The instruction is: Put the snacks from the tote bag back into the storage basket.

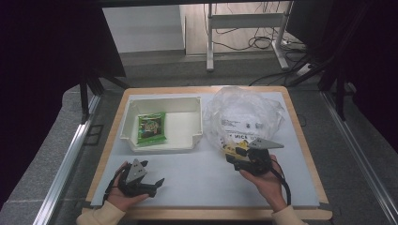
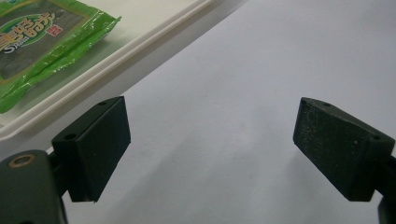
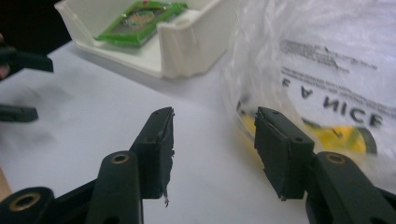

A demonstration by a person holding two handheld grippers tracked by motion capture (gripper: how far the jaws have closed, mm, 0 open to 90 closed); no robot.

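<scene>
Right gripper (image 1: 241, 155), jaws apart and empty, nosed up against the near edge of the clear plastic bag (image 1: 244, 117) just right of the white bin (image 1: 162, 146), likely to draw out a yellow packet (image 3: 327, 133) and set it beside the green packet (image 1: 151, 127) inside that bin; left gripper (image 1: 152, 183) parked wide open in front of the bin, out of the way.

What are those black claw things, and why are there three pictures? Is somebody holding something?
A person sits at a table with a squeeze tool, called a gripper, in each hand. One picture looks down from above. The other two come from small cameras riding on each gripper. The left gripper rests open over bare table, holding nothing. The right gripper is open too, right beside a crinkly clear plastic bag with something yellow inside. It holds nothing yet. A white tray has a green snack packet lying in it.
</scene>
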